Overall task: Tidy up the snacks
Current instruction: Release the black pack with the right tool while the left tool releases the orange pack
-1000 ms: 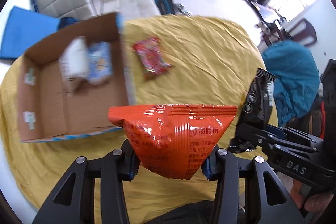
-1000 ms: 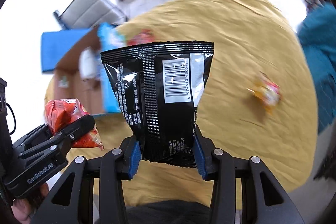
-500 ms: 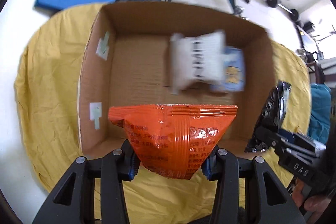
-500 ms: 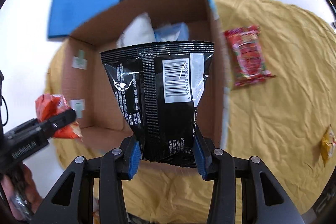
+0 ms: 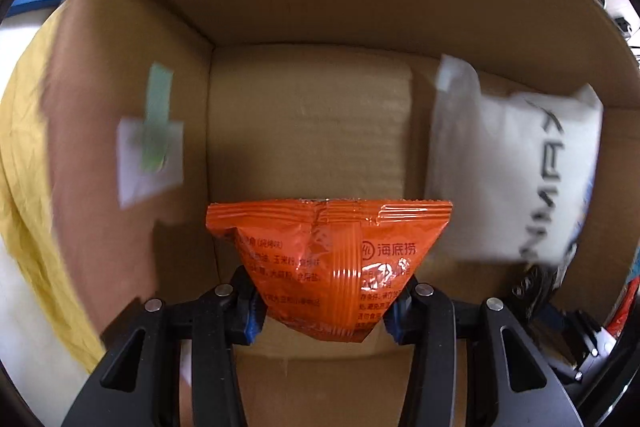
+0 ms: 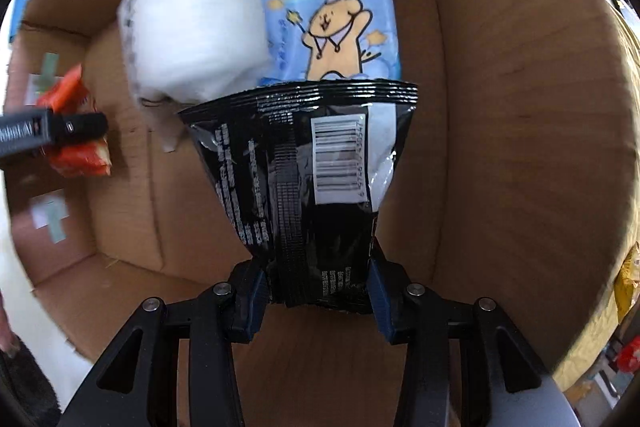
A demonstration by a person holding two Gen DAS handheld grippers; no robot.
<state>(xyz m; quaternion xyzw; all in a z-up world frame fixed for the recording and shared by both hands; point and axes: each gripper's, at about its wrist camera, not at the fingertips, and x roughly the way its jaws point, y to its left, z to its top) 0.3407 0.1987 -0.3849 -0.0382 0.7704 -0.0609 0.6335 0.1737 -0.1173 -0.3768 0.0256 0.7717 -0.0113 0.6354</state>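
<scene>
My left gripper (image 5: 323, 311) is shut on an orange snack packet (image 5: 328, 263) and points down into the open cardboard box (image 5: 308, 131), near its left inner corner. My right gripper (image 6: 316, 287) is shut on a black snack bag (image 6: 308, 163) with a white barcode label, held low inside the same box (image 6: 520, 107). In the right wrist view the left gripper (image 6: 76, 125) with the orange packet (image 6: 80, 155) shows at the left, over the box floor. A white packet (image 5: 512, 179) lies on the box floor at the right.
A white packet (image 6: 192, 11) and a light blue packet with a cartoon animal (image 6: 332, 15) lie at the far end of the box. Taped labels (image 5: 152, 143) stick to the left wall. The yellow cloth (image 5: 28, 155) covers the table around the box.
Both grippers have swung from above the yellow cloth to over the box and come down into it, each still clamped on its packet. The box walls now fill both views.
</scene>
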